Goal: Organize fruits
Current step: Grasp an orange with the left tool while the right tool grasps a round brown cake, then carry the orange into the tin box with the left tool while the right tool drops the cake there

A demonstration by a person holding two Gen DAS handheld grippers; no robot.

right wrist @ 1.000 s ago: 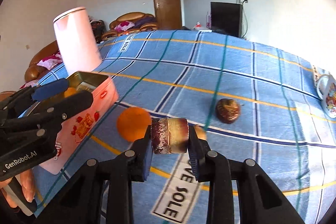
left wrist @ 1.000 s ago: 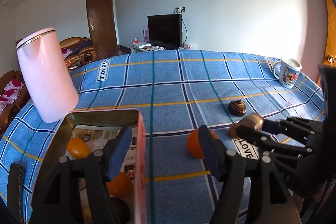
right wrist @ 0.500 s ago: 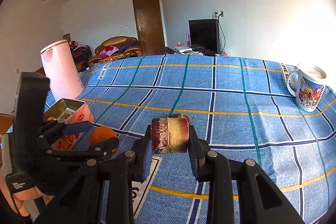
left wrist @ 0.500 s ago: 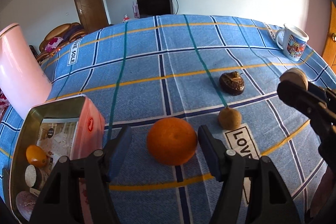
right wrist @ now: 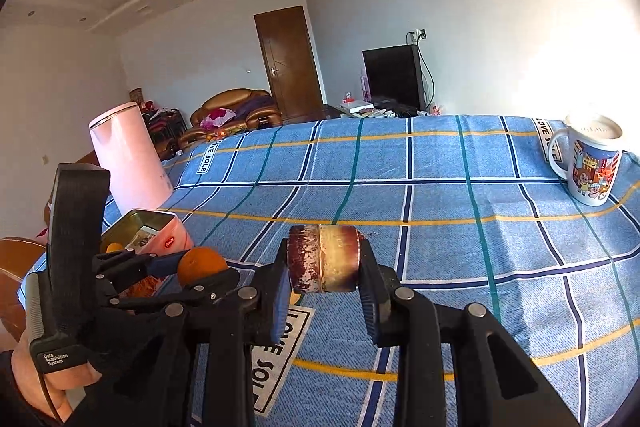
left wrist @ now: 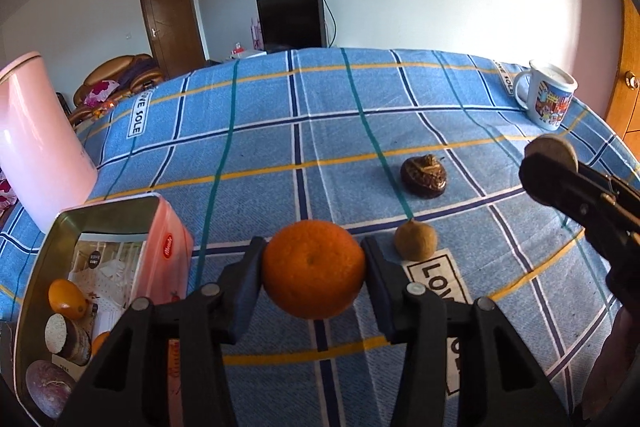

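My left gripper (left wrist: 314,269) is shut on an orange (left wrist: 314,269), held over the blue checked cloth just right of the open pink tin (left wrist: 166,223). The tin holds a small orange fruit (left wrist: 66,299), a cut sugarcane piece (left wrist: 64,337) and a purple fruit (left wrist: 48,385). My right gripper (right wrist: 324,259) is shut on a reddish-yellow sugarcane piece (right wrist: 324,259), held above the cloth; it shows at the right of the left wrist view (left wrist: 556,171). A small brown kiwi-like fruit (left wrist: 416,245) and a dark brown shrivelled fruit (left wrist: 424,177) lie on the cloth.
A tall pink kettle (left wrist: 36,147) stands behind the tin at the left. A printed mug (left wrist: 550,99) stands at the far right edge. In the right wrist view my left gripper (right wrist: 192,267) with the orange is at lower left, by the tin (right wrist: 160,231).
My left gripper has closed on the orange, which lay between its open fingers half a second ago. My right gripper has risen with the sugarcane piece.
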